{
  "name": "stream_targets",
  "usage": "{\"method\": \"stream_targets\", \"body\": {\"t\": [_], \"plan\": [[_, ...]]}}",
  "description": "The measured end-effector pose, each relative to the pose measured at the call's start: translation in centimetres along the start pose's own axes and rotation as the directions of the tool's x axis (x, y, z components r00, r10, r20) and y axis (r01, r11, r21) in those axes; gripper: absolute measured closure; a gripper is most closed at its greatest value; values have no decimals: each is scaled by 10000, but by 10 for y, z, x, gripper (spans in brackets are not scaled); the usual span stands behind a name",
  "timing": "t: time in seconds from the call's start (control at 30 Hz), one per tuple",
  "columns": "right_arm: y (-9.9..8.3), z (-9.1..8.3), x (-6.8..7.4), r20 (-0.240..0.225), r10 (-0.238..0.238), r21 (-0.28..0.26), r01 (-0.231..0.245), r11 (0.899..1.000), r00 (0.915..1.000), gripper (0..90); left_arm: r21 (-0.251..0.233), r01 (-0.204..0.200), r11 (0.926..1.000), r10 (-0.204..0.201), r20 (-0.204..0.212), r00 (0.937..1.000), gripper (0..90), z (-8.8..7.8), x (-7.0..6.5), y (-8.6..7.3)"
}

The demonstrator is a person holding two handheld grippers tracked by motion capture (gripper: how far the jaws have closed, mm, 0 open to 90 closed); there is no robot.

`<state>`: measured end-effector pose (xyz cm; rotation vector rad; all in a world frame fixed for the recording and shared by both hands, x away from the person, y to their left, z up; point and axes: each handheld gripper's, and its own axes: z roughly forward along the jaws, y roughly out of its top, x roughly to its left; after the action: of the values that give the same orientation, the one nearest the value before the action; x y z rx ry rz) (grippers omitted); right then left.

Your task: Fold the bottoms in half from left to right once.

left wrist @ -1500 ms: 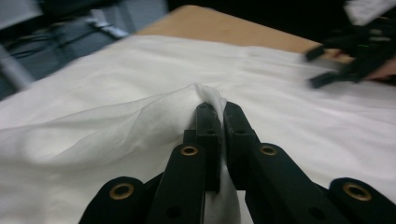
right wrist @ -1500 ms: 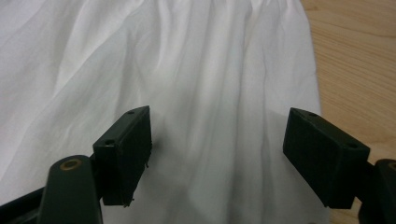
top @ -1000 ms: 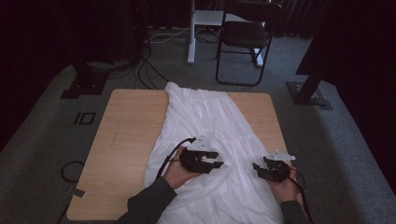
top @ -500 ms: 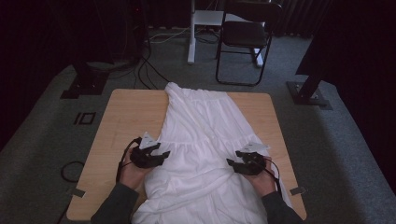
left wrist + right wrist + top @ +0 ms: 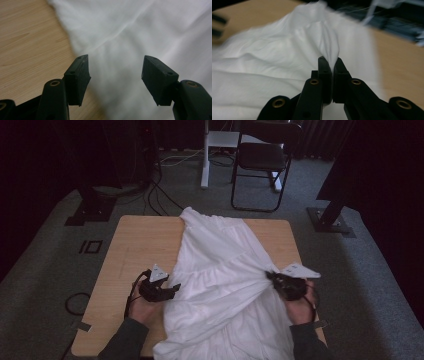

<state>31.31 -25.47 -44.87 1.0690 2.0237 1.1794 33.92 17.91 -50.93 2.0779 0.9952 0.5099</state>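
Note:
A white garment (image 5: 220,270) lies lengthwise down the middle of the wooden table (image 5: 135,245), and its near end hangs over the front edge. My left gripper (image 5: 172,289) rests at the garment's left edge. Its jaws have just been opening, and in the left gripper view (image 5: 116,70) they stand apart over the white cloth (image 5: 140,30) without pressing it. My right gripper (image 5: 272,277) is at the garment's right edge, lifted a little. In the right gripper view (image 5: 331,63) it is shut on a pinched fold of the cloth (image 5: 274,62), and creases fan out from the grip.
Bare wood shows on the table left of the garment and in a narrow strip on the right. On the carpet beyond the table are a black chair (image 5: 262,160), a white stand (image 5: 205,155), cables (image 5: 160,195) and two black stand bases (image 5: 95,210) (image 5: 332,222).
My left hand moved from the middle of the garment out to its left edge. The right gripper closed on the right edge and rose, drawing the cloth into taut folds.

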Motion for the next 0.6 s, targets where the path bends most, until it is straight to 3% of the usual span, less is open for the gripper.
{"method": "stream_targets", "body": {"t": [0.03,0.1,0.17,0.27,0.33,0.4,0.43,0.47,0.53,0.6], "plan": [[-1,-5,-13,681,15,194,-28,9998,9977,871,-19,27,10000,-27,9,10000,395,1,-1,0],[-16,3,-33,1344,194,953,-324,9949,9907,869,37,-49,10000,49,60,10000,392,4,-4,1],[-35,17,-47,1541,362,1652,-619,9843,9874,868,75,-174,9998,173,163,9997,389,8,-11,3],[-71,46,-60,1601,457,2870,-908,9536,9860,864,275,-445,9986,430,522,9977,388,17,-24,7],[-83,55,-63,1507,643,3186,-1100,9415,9865,858,507,-797,9955,758,751,9943,388,29,-38,7],[-90,60,-62,1388,787,3350,-1216,9344,9872,852,1031,-1372,9852,1299,743,9887,404,45,-53,6],[-93,62,-61,1320,816,3368,-1221,9336,9879,853,1235,-1578,9797,1503,678,9863,456,50,-57,5],[-93,62,-61,1322,810,3331,-1213,9351,9879,852,1690,-1968,9658,1903,536,9803,533,58,-61,3],[-93,62,-60,1287,984,3327,-1365,9331,9868,852,1552,-1837,9706,1761,617,9824,696,62,-60,3],[-93,63,-59,1237,1029,3290,-1387,9341,9870,854,1750,-2056,9629,2085,15,9780,811,64,-56,6]]}}
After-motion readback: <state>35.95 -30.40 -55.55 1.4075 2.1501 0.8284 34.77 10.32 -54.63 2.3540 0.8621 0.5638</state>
